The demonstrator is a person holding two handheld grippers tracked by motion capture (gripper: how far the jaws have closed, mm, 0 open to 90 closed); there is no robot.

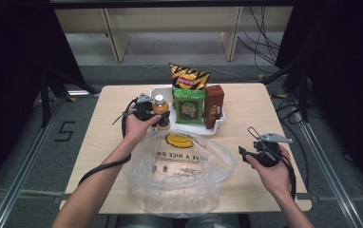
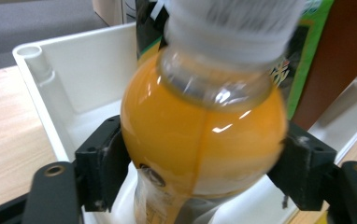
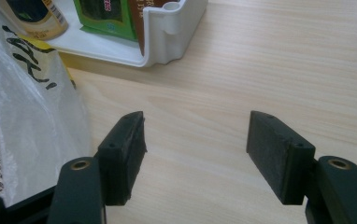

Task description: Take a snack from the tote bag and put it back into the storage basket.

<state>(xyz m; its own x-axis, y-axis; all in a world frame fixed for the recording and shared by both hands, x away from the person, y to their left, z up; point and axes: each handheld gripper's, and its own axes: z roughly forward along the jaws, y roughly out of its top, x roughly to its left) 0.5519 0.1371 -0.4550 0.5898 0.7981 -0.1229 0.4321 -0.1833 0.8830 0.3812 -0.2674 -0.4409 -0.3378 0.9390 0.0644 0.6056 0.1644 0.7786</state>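
Observation:
An orange juice bottle [image 1: 160, 112] with a white cap stands at the left end of the white tray [image 1: 219, 124]. My left gripper [image 1: 157, 115] has a jaw on each side of it. In the left gripper view the bottle [image 2: 200, 135] spans the whole gap and its top is blurred; the pads [image 2: 103, 163] sit right at its sides and do not seem to clamp it. My right gripper [image 1: 244, 153] is open over bare table at the right, its jaws [image 3: 195, 154] holding nothing. A clear plastic bag [image 1: 179, 171] lies open at the table's front middle.
In the tray stand a green packet [image 1: 189, 107], a brown box [image 1: 214, 105] and a black-and-yellow chip bag [image 1: 189, 77]. The tray's corner [image 3: 167, 32] and the bag's edge [image 3: 32, 121] are close ahead of the right gripper. Cables lie on the floor beyond the table.

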